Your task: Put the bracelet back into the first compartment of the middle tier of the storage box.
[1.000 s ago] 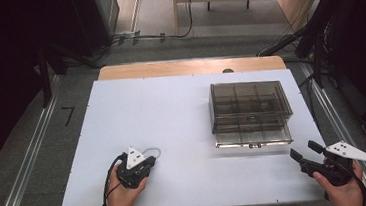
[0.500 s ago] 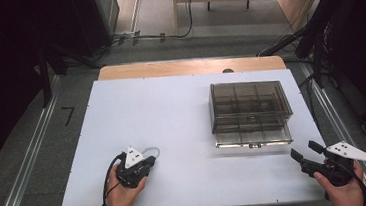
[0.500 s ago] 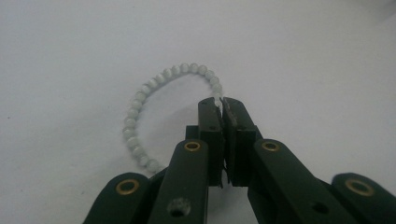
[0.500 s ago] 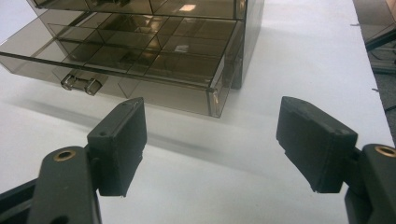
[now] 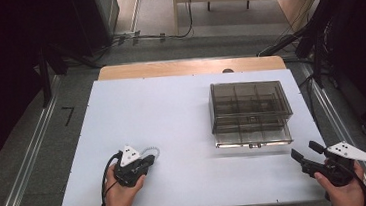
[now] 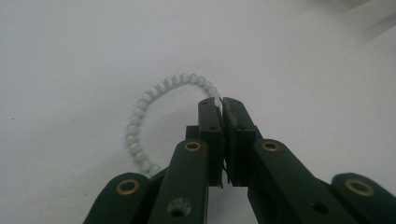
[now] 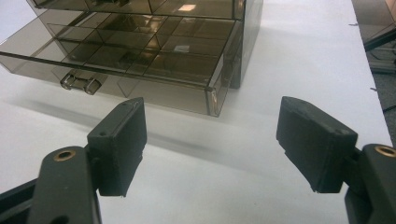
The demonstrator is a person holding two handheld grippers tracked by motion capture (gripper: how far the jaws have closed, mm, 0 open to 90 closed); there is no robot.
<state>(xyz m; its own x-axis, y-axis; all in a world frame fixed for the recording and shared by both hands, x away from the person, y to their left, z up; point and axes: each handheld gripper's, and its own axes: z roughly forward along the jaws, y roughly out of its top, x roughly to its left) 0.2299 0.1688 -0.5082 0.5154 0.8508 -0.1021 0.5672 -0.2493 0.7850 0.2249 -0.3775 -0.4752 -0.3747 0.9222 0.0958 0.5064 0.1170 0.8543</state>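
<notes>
On the white table (image 5: 172, 114), a smoky drawer box (image 5: 248, 102) is seen with its lower drawer (image 7: 126, 60) pulled out and its compartments bare, the right gripper (image 5: 310, 153) is held apart beside it, and the bead bracelet (image 6: 140, 126), lying near the front left, is clamped by the left gripper (image 6: 221, 103).

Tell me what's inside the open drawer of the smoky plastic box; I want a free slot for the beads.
The drawer shows divided compartments, and those in view look empty. Its back part sits under the box, so that stays hidden.
</notes>
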